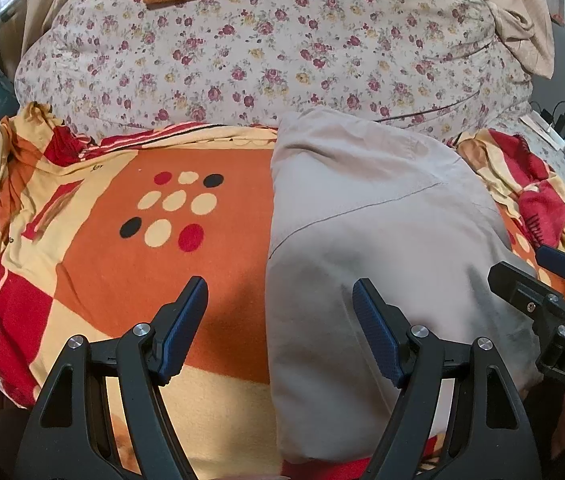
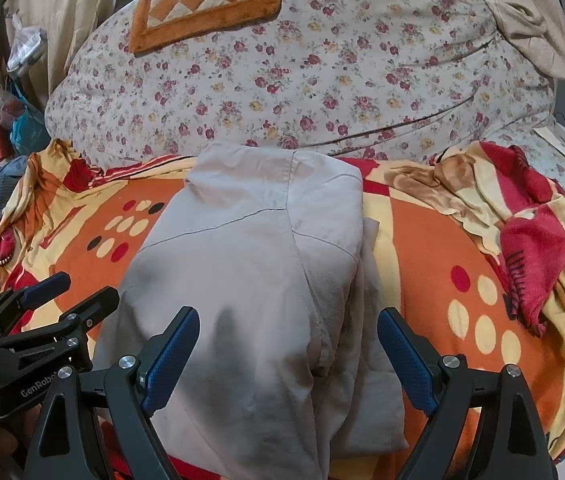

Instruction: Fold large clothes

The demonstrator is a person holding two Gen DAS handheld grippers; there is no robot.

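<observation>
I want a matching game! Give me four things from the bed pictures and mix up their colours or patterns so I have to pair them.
Things:
1. folded garment
2. blanket
3. quilt
4. pads of the right hand-held gripper

Looks:
A. little red roses on a pale cloth
B. blue
C. plain beige
D. orange, red and cream with big dots

Pairs: 1-C, 2-D, 3-A, 4-B

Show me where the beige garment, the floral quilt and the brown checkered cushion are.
beige garment (image 2: 242,264): right wrist view, on its folded top layer.
floral quilt (image 1: 282,60): left wrist view, on its middle.
brown checkered cushion (image 2: 206,4): right wrist view, on its checkered centre.
</observation>
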